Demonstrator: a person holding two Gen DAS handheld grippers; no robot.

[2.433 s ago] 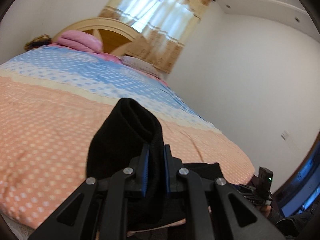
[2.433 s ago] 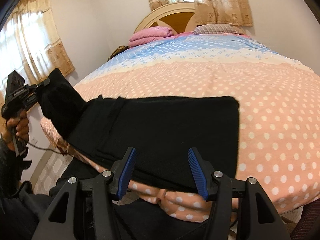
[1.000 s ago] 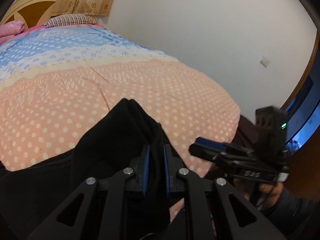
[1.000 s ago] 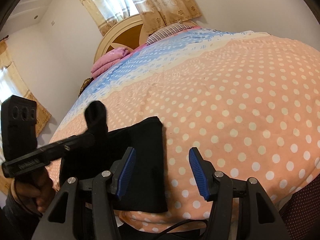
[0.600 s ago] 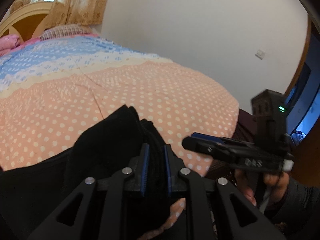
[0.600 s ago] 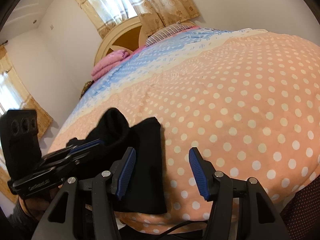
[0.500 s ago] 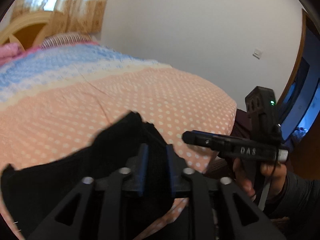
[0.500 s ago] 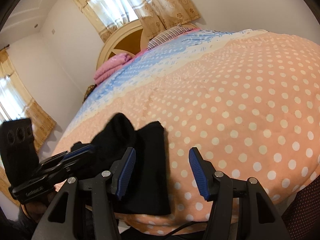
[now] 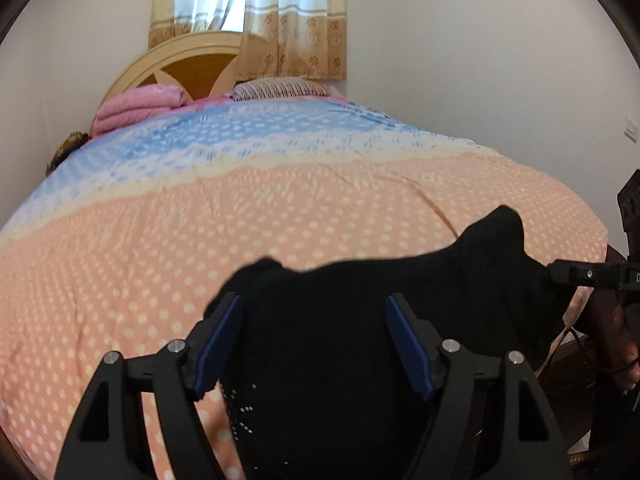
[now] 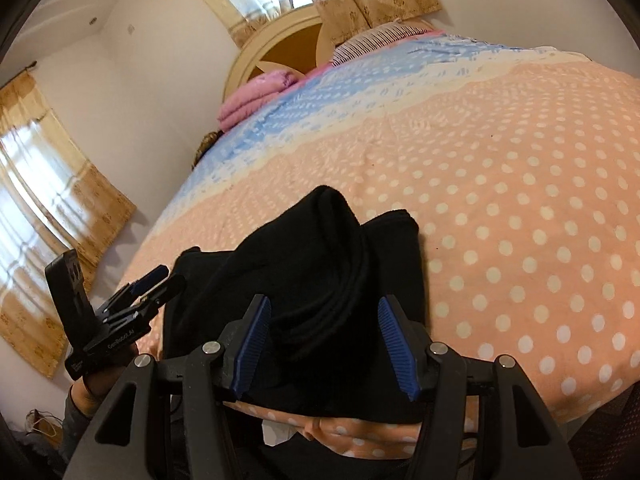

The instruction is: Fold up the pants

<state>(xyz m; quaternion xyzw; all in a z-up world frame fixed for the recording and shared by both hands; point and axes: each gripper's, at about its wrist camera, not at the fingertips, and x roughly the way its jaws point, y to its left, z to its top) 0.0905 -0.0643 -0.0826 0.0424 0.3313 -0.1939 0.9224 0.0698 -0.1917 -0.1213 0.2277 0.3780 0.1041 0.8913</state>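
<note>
On the dotted bedspread (image 10: 520, 208), one black pants (image 10: 320, 264) bundle; two grippers, left gripper (image 9: 316, 340) and right gripper (image 10: 326, 338), fingers wide.

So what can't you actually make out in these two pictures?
- Left wrist view: the near end of the black folded pants is cut off by the bottom edge and the left gripper.
- Right wrist view: the right gripper hides the pants' near edge.
- Both views: the pants' fabric is too dark to show its layers.

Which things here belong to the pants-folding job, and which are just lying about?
Job: black pants; left gripper, open; right gripper, open; bedspread under the pants.

Lying about: pink blanket; striped pillow; curtains.
</note>
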